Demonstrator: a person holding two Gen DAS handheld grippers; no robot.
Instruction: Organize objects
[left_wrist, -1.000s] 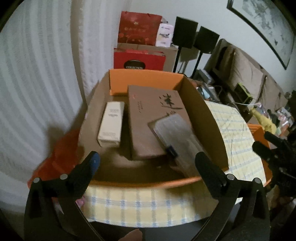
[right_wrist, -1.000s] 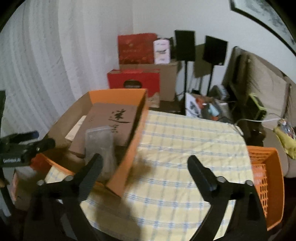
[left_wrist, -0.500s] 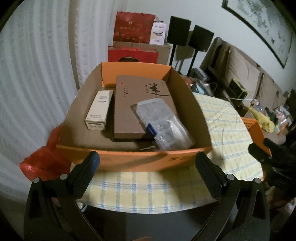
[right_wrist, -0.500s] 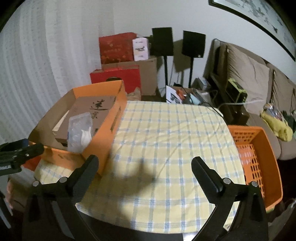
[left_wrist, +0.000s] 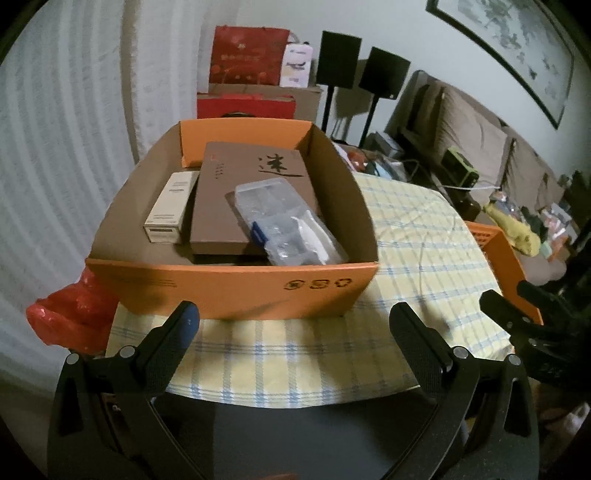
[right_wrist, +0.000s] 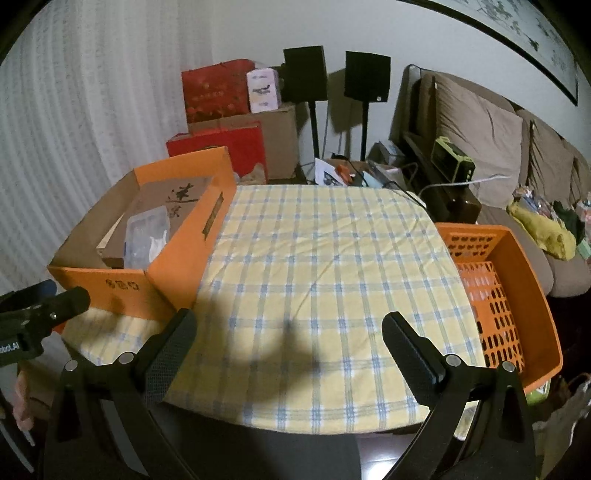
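An orange cardboard box (left_wrist: 229, 286) (right_wrist: 173, 266) stands at the left end of the checked tablecloth. Inside lie a flat brown box (left_wrist: 229, 199) with dark characters, a slim cream carton (left_wrist: 168, 212) to its left, and a clear plastic case (left_wrist: 284, 221) (right_wrist: 144, 236) resting on the brown box. My left gripper (left_wrist: 293, 321) hangs open in front of the box's near wall, nothing between its fingers. Over the tablecloth's near edge my right gripper (right_wrist: 288, 328) is open and empty too. Its fingers also show at the right edge of the left wrist view.
An orange slotted plastic basket (right_wrist: 517, 266) sits at the table's right end. A red plastic bag (left_wrist: 70, 317) hangs off the left corner. Beyond the table (right_wrist: 317, 258) stand red gift boxes (right_wrist: 218, 92), two black speakers on stands and a brown sofa (right_wrist: 480, 129).
Both grippers have pulled back from the orange box toward the near table edge. The box's front wall and more tablecloth now show. Both stayed open.
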